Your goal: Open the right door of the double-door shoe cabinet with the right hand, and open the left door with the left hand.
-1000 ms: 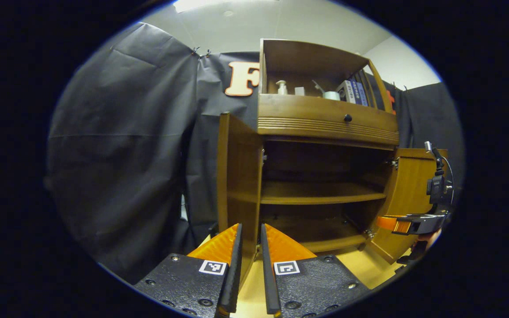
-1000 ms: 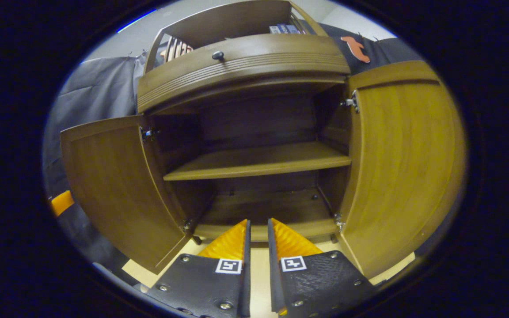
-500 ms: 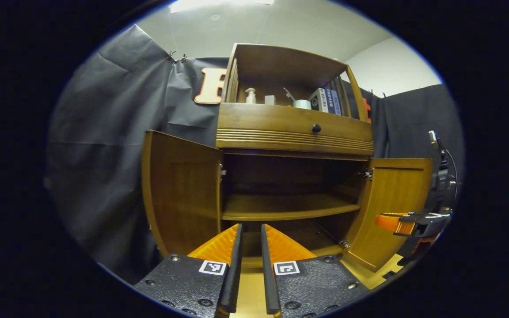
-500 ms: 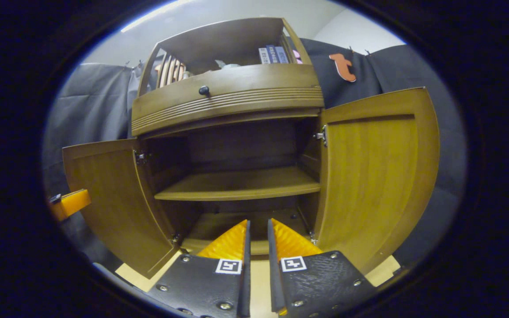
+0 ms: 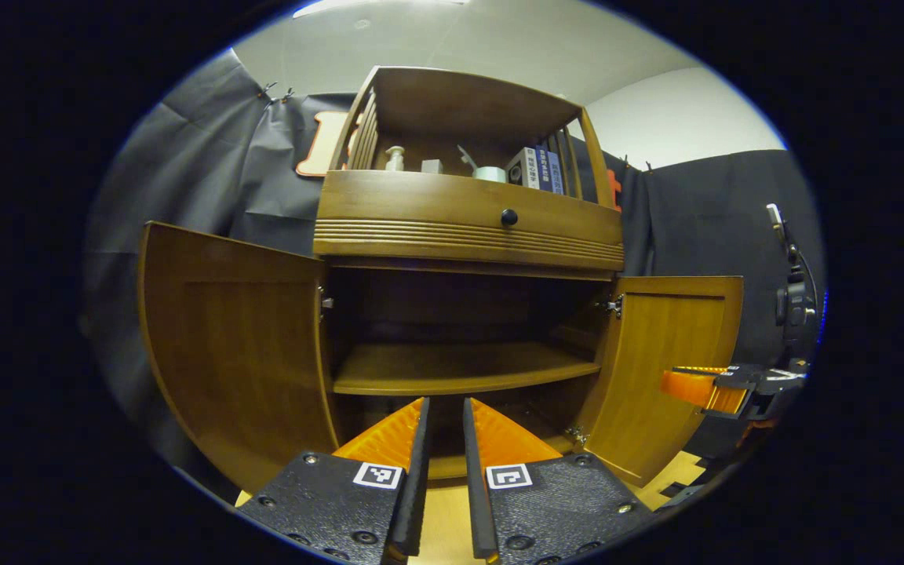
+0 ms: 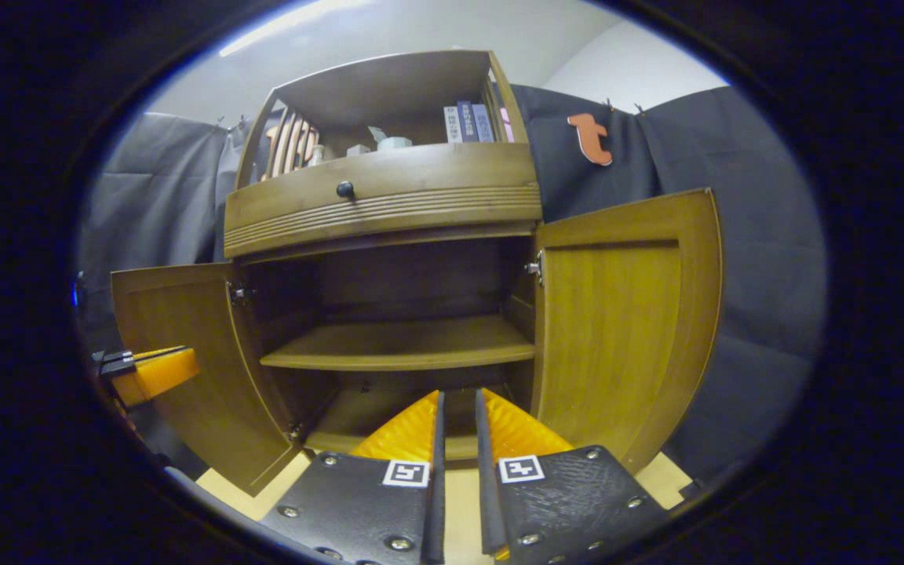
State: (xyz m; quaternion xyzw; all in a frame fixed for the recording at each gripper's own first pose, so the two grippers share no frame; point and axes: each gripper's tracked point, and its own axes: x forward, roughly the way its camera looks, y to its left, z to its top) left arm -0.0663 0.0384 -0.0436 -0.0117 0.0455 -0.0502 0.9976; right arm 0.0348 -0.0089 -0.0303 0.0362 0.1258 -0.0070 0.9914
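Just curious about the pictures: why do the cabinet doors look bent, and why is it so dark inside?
Left gripper view: the fisheye lens bows the left door; the recess above the shelf lies in shadow. Right gripper view: the right door curves likewise; focus looks sharp.

Pump bottle [image 5: 395, 158], books [image 5: 538, 167] up top.

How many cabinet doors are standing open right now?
2. The left door is swung out to the cabinet's left; the right door is swung out to its right. The drawer above them is shut.
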